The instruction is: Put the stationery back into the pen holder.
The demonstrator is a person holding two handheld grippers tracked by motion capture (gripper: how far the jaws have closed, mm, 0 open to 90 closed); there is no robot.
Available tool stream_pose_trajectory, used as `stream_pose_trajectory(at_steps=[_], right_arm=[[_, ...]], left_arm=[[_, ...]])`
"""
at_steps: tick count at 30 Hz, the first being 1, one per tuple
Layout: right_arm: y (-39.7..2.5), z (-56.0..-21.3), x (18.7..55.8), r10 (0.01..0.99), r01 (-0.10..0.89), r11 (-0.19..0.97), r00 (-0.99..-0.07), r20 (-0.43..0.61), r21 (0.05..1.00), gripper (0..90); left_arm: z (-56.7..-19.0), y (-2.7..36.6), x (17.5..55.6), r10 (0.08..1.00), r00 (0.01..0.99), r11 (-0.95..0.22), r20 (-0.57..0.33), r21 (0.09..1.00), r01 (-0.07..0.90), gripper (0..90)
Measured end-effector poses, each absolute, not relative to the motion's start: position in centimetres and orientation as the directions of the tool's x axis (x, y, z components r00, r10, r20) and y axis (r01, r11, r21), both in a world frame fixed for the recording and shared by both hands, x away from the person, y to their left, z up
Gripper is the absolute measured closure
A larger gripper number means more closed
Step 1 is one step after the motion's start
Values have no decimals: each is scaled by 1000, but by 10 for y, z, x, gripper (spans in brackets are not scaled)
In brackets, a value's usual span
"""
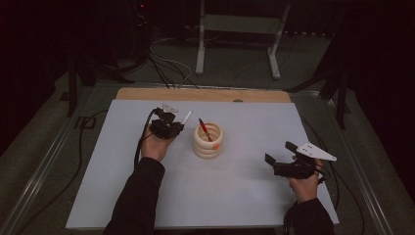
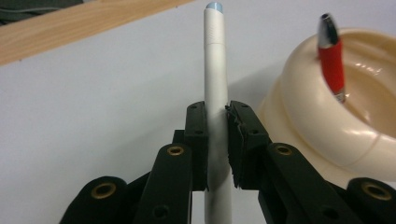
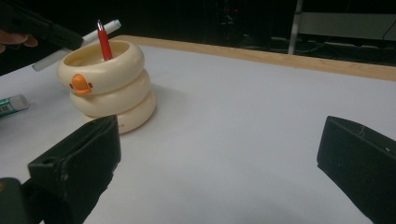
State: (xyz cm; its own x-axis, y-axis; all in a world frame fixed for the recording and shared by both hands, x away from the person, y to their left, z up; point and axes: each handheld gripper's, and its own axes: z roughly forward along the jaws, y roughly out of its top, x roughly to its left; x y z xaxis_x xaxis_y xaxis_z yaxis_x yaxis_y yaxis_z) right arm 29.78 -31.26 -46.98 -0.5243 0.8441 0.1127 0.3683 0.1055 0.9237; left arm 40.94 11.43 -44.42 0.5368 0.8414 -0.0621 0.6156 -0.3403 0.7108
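Left gripper (image 1: 172,122) clamps white pen (image 2: 215,88) at mid-barrel, tip raised, just left of cream ringed holder (image 1: 208,141) that already contains red pen (image 1: 204,129). Pen judged light, stiff, smooth-barrelled; may slip or pivot, so mid-barrel grip suits. Right gripper (image 1: 279,155) rests well apart, jaws wide, empty.

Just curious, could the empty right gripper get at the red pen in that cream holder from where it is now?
Probably yes: the right gripper is open, bare table lies between it and the holder, and the red pen sticks up above the rim.
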Motion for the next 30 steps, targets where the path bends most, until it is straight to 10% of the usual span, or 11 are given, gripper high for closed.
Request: stream_pose_trajectory(at_steps=[30], right_arm=[[-312,-470,298,842,373,105,-526,117,922,0]], left_arm=[[-390,102,399,797,598,-278,-86,826,490,794]])
